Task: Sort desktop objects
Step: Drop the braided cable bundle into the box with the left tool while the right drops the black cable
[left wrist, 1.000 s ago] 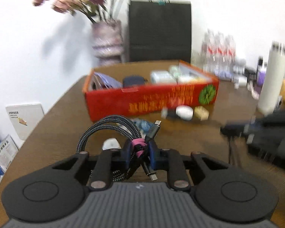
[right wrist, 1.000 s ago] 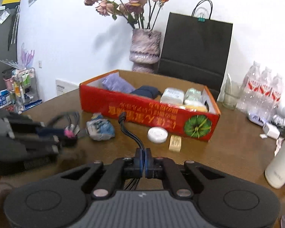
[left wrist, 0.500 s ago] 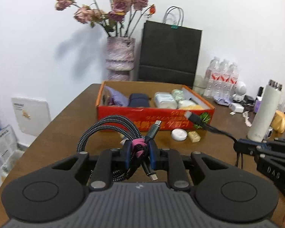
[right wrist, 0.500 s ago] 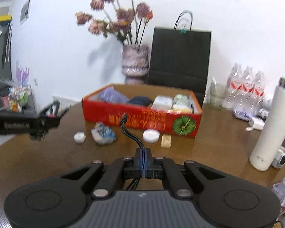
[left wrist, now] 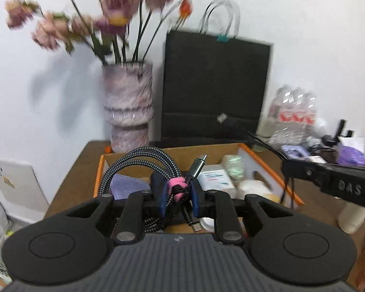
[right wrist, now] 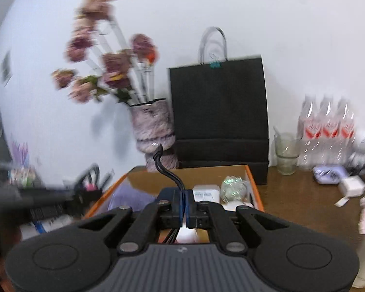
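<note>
Both tongs grip cables above the open box (left wrist: pixel 267 168), left tongs (left wrist: pixel 176 193) pinching the braided coil (left wrist: pixel 138 160), right tongs (right wrist: pixel 184 209) clamped on a black cable (right wrist: pixel 169 170), apparently for dropping inside.

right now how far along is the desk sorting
Done: the box already holds a purple cloth, a white pack and a shiny wrapped item. In hand: the left tool grips a braided cable bundle above the box; the right tool is shut on a black cable. Left: dropping both in. Any remaining loose items are out of view.
</note>
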Motion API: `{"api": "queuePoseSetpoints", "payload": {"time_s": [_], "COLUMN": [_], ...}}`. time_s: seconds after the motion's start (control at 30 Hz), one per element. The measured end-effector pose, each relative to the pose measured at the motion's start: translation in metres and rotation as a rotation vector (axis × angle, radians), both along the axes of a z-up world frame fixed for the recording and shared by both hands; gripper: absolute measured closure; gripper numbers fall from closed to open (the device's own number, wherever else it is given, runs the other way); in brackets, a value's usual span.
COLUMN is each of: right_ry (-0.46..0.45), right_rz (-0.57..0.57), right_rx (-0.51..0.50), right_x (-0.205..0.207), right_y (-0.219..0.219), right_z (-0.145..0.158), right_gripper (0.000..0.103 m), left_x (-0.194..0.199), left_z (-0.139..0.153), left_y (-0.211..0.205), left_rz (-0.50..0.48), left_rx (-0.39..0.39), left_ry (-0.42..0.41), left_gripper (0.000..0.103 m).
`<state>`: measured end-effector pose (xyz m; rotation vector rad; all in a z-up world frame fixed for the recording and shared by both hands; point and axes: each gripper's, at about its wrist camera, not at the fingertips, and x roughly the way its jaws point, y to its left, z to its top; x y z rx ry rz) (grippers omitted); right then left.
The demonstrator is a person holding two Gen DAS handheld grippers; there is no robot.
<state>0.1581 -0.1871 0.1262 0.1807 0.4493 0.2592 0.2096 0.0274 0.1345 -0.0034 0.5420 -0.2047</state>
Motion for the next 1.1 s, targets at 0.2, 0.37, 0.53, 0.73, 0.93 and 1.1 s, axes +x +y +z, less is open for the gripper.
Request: {"api": "queuePoseSetpoints", "payload": {"time_s": [0.2, 0.37, 0.53, 0.73, 0.93, 1.1], "right_ry": [0.231, 0.358, 0.435, 0.379, 0.296, 0.235], "right_rz": [-0.084, -0.093, -0.071, -0.065, -0.066, -0.013], "right_rx": [0.063, 0.073, 0.162, 0.177, 0.026, -0.058], "right_x": [0.108, 0.141, 0.148, 0.131, 0.1, 0.062], "right_y": [0.027, 0.052, 0.04, 0.016, 0.011, 0.005], "right_z": [-0.045, -0.087, -0.103, -0.065, -0.022, -0.007], "right_gripper": [0.102, 0.101, 0.077, 0.057, 0.038, 0.023], "left_x": [0.08, 0.104, 0.098, 0.082, 0.052, 0.001], "left_z": [-0.031, -0.054, -0.042, -0.003, 0.012, 0.002], "left_y": [0.007, 0.001, 0.011, 0.023, 0.02, 0.017], "left_rz": [0.072, 0.04, 0.014, 0.061, 0.116, 0.135], "left_rx": [-0.046, 0.002, 0.021, 0.036, 0.045, 0.067], "left_ry": [0.139, 0.176, 0.13, 0.074, 0.086, 0.095], "left_gripper": [0.083, 0.075, 0.031, 0.01, 0.0, 0.0]}}
